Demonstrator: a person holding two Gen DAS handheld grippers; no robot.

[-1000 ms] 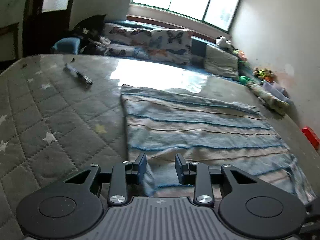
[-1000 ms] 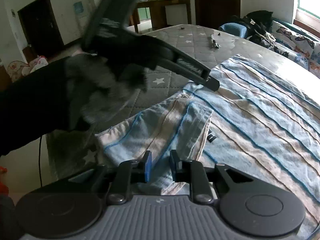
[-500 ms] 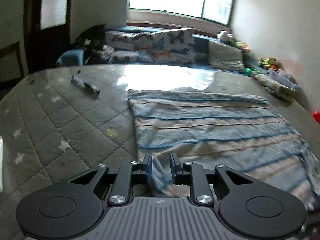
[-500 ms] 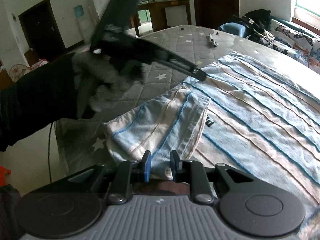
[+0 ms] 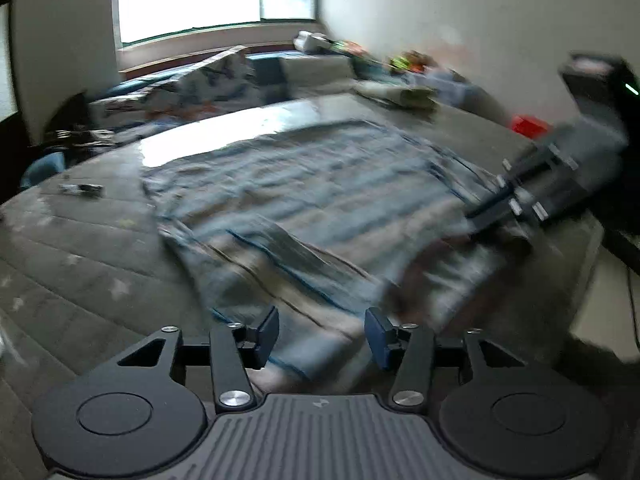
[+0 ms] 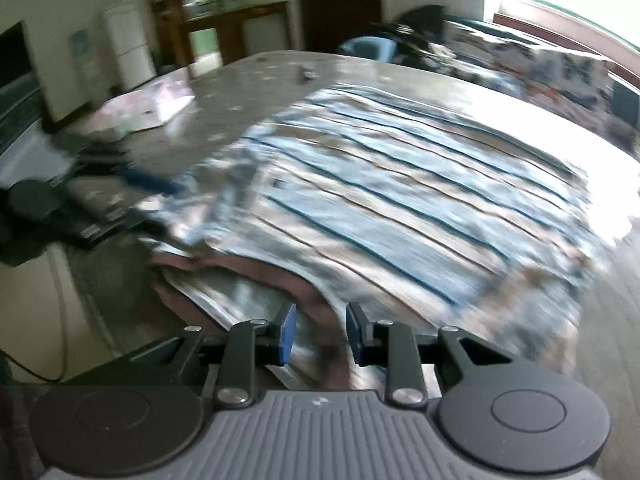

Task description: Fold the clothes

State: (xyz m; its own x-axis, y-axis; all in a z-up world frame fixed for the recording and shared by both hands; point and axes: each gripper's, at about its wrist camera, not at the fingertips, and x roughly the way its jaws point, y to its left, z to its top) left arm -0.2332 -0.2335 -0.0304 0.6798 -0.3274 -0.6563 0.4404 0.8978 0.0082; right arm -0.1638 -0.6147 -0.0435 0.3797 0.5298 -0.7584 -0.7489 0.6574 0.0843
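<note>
A blue, striped garment (image 5: 320, 184) lies spread on the grey quilted bed (image 5: 80, 264); both views are blurred by motion. My left gripper (image 5: 322, 334) hangs over the near hem. Its jaws are opening and stand wide apart, and the cloth lies loose between them without touching the pads. My right gripper (image 6: 318, 334) is at the garment's (image 6: 400, 200) other near corner, over a brownish hem. Its jaws are also opening, a little apart, with cloth below the gap. Each gripper shows in the other's view: the right gripper (image 5: 516, 204) and the left gripper (image 6: 132, 184).
A small dark pen-like object (image 5: 82, 189) lies on the bed beyond the garment. A pale packet (image 6: 152, 106) sits near the bed's far left edge. Butterfly-print cushions (image 5: 192, 88) and toys line the window side. The bed edge drops off near the right gripper.
Both grippers swept sideways along the near edge, so both views swung. The left jaws widened off the cloth they pinched. The right jaws parted slightly.
</note>
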